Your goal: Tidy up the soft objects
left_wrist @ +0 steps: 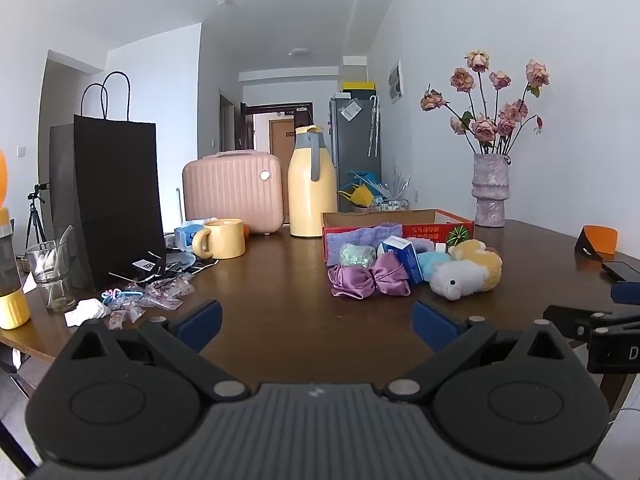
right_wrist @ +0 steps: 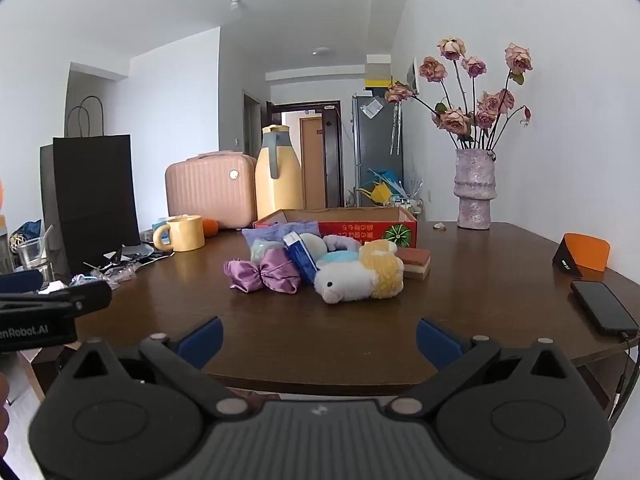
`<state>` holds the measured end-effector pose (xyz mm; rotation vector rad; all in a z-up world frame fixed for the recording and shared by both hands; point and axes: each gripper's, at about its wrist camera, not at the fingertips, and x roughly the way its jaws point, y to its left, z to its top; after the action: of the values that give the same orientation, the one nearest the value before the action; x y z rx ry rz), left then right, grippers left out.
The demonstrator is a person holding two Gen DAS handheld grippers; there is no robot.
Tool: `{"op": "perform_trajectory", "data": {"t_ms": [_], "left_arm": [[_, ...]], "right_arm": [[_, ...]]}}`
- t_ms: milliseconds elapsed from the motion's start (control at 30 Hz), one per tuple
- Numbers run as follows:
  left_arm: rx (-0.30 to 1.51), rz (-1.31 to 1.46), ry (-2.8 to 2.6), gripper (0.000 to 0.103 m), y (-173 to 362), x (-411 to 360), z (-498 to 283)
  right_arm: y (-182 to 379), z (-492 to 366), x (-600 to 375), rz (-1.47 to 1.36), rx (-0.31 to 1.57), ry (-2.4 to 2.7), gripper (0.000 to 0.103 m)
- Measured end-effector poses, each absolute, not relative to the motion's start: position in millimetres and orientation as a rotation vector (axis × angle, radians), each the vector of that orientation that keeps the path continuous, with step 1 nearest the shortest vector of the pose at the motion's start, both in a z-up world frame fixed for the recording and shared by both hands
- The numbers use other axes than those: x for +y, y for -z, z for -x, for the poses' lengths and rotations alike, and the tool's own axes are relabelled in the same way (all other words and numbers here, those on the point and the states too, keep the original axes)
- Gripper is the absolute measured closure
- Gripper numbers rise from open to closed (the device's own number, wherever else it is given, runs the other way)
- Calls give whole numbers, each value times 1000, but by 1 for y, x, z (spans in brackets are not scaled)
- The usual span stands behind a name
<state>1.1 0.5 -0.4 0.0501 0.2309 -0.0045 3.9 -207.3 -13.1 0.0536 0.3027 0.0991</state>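
A pile of soft things lies mid-table in front of a red cardboard box (left_wrist: 436,230) (right_wrist: 352,226): a purple satin bow (left_wrist: 370,278) (right_wrist: 264,274), a white and yellow plush sheep (left_wrist: 466,274) (right_wrist: 360,274), a lilac towel (left_wrist: 360,236) (right_wrist: 276,232), a light blue plush (left_wrist: 432,260) and a blue and white carton (left_wrist: 404,254) (right_wrist: 300,256). A brown and cream sponge (right_wrist: 416,262) rests beside the sheep. My left gripper (left_wrist: 318,322) and right gripper (right_wrist: 320,340) hover at the table's near edge, both open and empty, well short of the pile.
The dark wooden table (left_wrist: 272,280) also carries a black paper bag (left_wrist: 116,200), a yellow mug (left_wrist: 222,238), a pink case (left_wrist: 234,190), a yellow jug (left_wrist: 312,188), a glass (left_wrist: 50,276), small wrappers (left_wrist: 160,292), a vase of dried roses (right_wrist: 474,192), a phone (right_wrist: 602,306) and an orange stand (right_wrist: 584,256).
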Motion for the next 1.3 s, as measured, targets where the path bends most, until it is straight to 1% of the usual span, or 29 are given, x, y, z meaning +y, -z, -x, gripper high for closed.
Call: {"op": "perform_trajectory", "data": {"t_ms": [267, 1300], "left_arm": [[217, -39, 20, 0, 3, 10, -3], [205, -54, 20, 0, 3, 1, 2]], "right_arm": [[12, -4, -205, -49, 306, -103, 0], [16, -5, -205, -48, 319, -100, 0]]}}
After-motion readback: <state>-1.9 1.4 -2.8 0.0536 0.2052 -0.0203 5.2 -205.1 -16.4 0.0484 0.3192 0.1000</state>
